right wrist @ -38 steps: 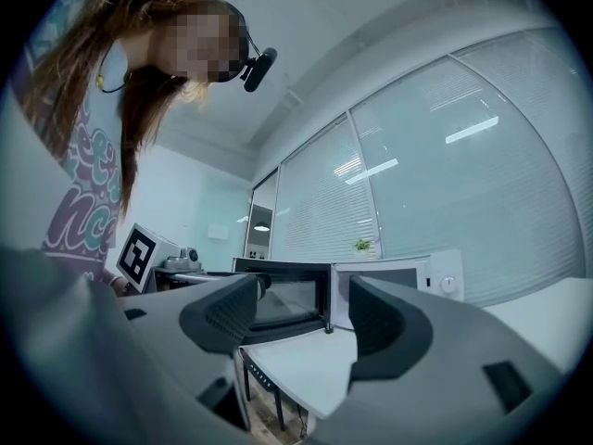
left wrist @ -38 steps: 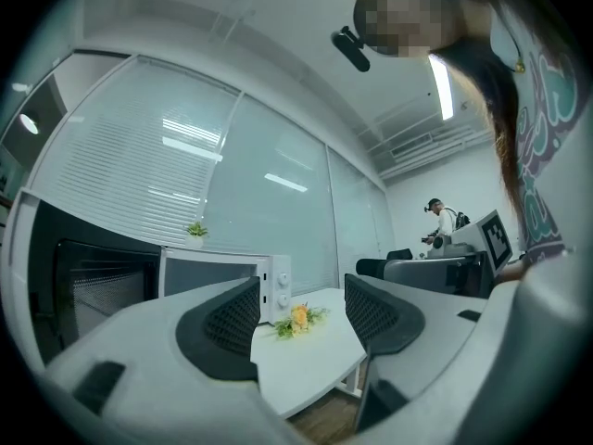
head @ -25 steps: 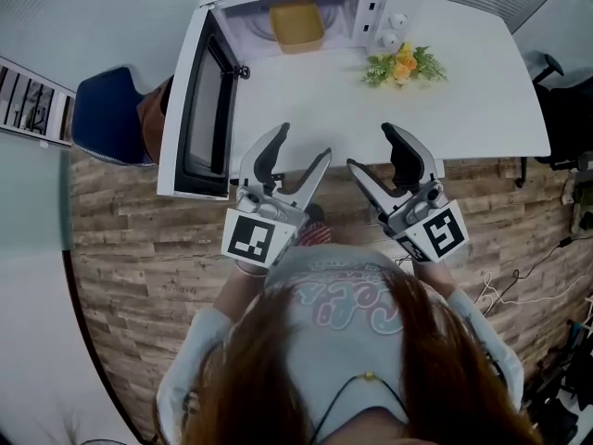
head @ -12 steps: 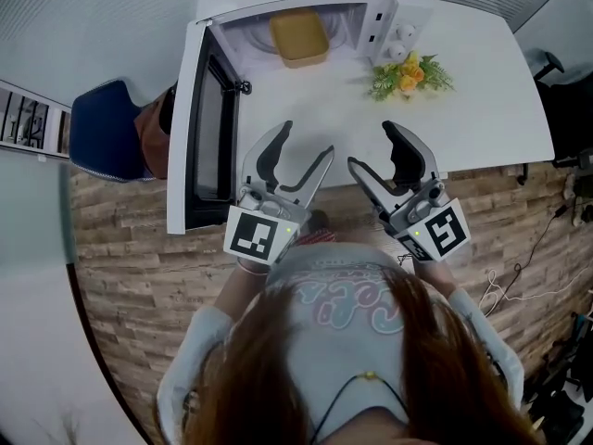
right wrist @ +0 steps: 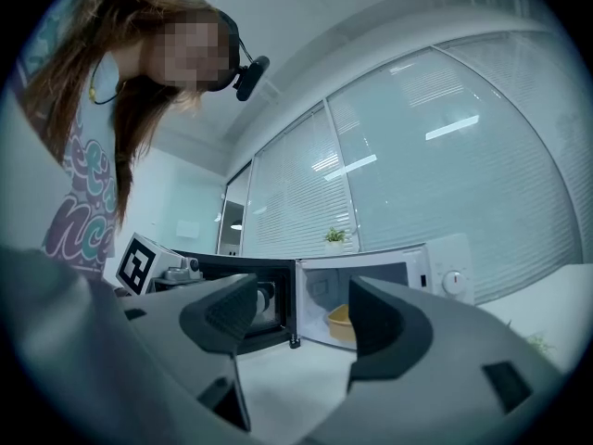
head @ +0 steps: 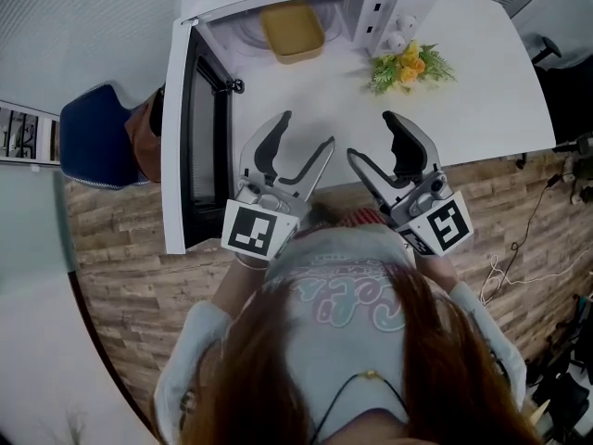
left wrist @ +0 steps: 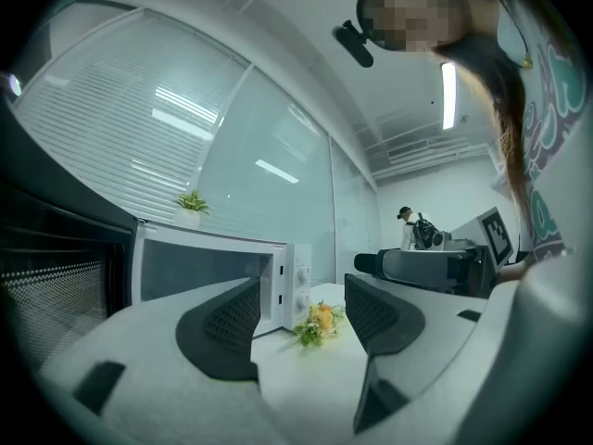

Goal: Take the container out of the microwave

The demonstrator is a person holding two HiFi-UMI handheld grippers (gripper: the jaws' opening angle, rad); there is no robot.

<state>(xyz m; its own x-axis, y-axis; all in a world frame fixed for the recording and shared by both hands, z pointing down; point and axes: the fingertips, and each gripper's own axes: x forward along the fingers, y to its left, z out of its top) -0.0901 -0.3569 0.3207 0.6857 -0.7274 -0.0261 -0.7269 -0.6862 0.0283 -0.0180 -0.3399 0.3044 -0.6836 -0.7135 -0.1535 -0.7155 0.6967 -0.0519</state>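
There, yellow container [head: 292, 31] upright, mouth up, inside the open microwave [head: 374, 12].

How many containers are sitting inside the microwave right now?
1. The yellow container sits inside the open microwave, toward the front of the cavity. Parts of the cavity are out of view, so more could be hidden.

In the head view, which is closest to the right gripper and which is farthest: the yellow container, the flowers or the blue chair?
1. Flowers: on the table, just ahead of the right gripper.
2. Yellow container: inside the open microwave, ahead and left.
3. Blue chair: far left, beyond the microwave door.
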